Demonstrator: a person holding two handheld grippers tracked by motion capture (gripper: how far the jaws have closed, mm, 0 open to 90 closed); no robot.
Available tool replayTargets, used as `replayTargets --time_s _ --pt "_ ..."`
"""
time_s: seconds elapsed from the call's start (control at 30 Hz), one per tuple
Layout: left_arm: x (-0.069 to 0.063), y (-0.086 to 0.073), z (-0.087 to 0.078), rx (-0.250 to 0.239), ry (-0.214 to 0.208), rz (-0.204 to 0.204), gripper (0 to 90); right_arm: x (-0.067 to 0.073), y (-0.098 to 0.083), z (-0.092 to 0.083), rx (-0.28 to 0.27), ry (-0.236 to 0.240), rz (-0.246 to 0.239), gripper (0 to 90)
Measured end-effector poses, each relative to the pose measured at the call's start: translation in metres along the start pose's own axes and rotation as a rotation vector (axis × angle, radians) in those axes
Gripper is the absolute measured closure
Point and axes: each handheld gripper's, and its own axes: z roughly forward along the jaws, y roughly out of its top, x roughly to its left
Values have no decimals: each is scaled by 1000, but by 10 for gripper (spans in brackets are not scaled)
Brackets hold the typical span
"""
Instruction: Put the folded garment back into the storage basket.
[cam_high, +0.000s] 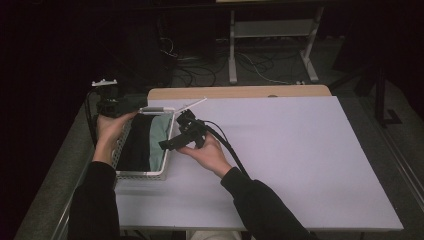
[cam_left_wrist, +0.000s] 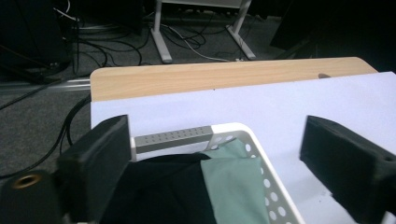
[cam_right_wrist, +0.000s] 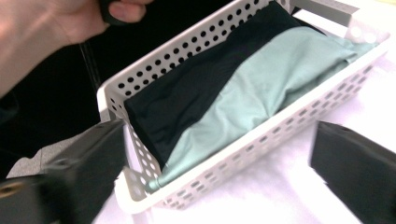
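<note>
A white perforated basket (cam_high: 142, 174) stands at the left of the table, holding a folded black cloth (cam_high: 137, 142) and a pale green cloth (cam_high: 161, 134) side by side. My left gripper (cam_high: 137, 102) hovers at the basket's far left corner, open, jaws apart over the grey handle (cam_left_wrist: 173, 137); nothing is between them. My right gripper (cam_high: 167, 142) is at the basket's right wall, open and holding nothing. In the right gripper view its jaws frame the basket wall (cam_right_wrist: 261, 140), with the black cloth (cam_right_wrist: 187, 98) and green cloth (cam_right_wrist: 261, 84) beyond.
A white sheet (cam_high: 280, 150) covers the table to the right of the basket. A wooden strip (cam_high: 240, 92) shows at the far edge. Beyond it are desk legs (cam_high: 232, 60) and cables on a dark floor. The other hand (cam_right_wrist: 42, 28) appears at the upper left of the right gripper view.
</note>
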Motion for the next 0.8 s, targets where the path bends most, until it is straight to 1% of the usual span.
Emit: replayTargets --time_s 0.03,0.13,0.17,0.33,0.37,0.47,0.57,0.67,0.73,0.8 --pt "-1 1 -1 3 -3 6 58 -1 0 -2 7 0 2 3" --pt "-5 3 -2 8 -12 1 3 -7 -1 -7 19 -2 11 0" --pt "-6 3 -2 9 -13 2 0 -8 -1 -9 21 0 16 0" --pt "-11 3 -5 -1 -27 6 0 -17 -4 -20 28 0 22 0" --pt "-12 3 -5 -4 -31 4 0 -18 -4 -23 26 1 24 0" --pt "-15 1 -6 -1 -38 18 0 -24 -6 -31 21 3 19 0" --pt "-17 -1 -8 -10 -47 19 0 -29 -8 -38 15 7 31 0" --pt "-18 -3 -12 -27 -51 26 0 -35 -10 -46 10 5 30 0" --pt "-18 -4 -15 -30 -52 28 0 -37 -12 -51 9 -2 21 0" --pt "-18 -6 -17 -46 -56 29 0 -39 -13 -54 4 -5 15 0"
